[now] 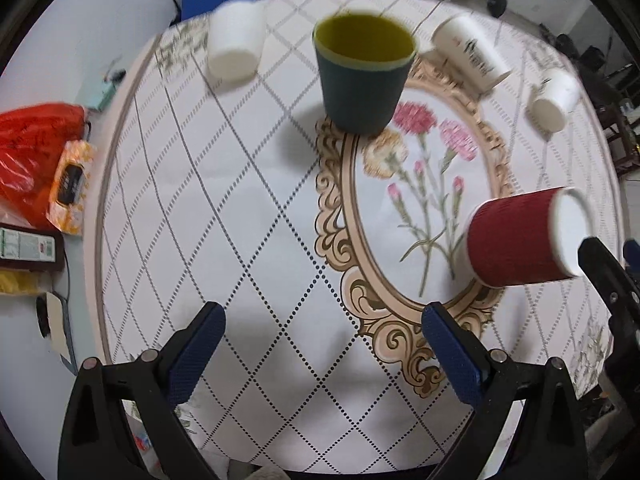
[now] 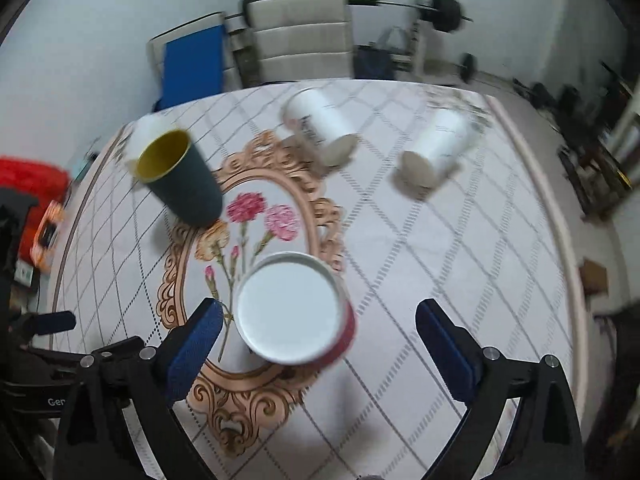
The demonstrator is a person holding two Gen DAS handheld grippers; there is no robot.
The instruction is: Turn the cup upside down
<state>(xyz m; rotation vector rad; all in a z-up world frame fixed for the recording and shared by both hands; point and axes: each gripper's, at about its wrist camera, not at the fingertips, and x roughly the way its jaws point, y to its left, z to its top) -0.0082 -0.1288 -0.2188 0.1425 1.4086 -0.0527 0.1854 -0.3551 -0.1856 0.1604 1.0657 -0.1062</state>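
A red ribbed paper cup (image 1: 516,236) with a white inside stands on the table, its mouth up; in the right wrist view it (image 2: 292,308) sits just ahead of the fingers, left of centre. My right gripper (image 2: 318,326) is open and above it, touching nothing. My left gripper (image 1: 324,340) is open and empty over the table's near side. A dark cup with a yellow inside (image 1: 362,80) stands upright at the far middle, also in the right wrist view (image 2: 180,178).
A white cup (image 1: 234,42) stands at the far left. Two white cups (image 2: 320,128) (image 2: 436,148) lie on their sides at the far right. A red bag (image 1: 36,152) and packets lie off the table's left edge. Chairs stand behind the round table (image 1: 248,240).
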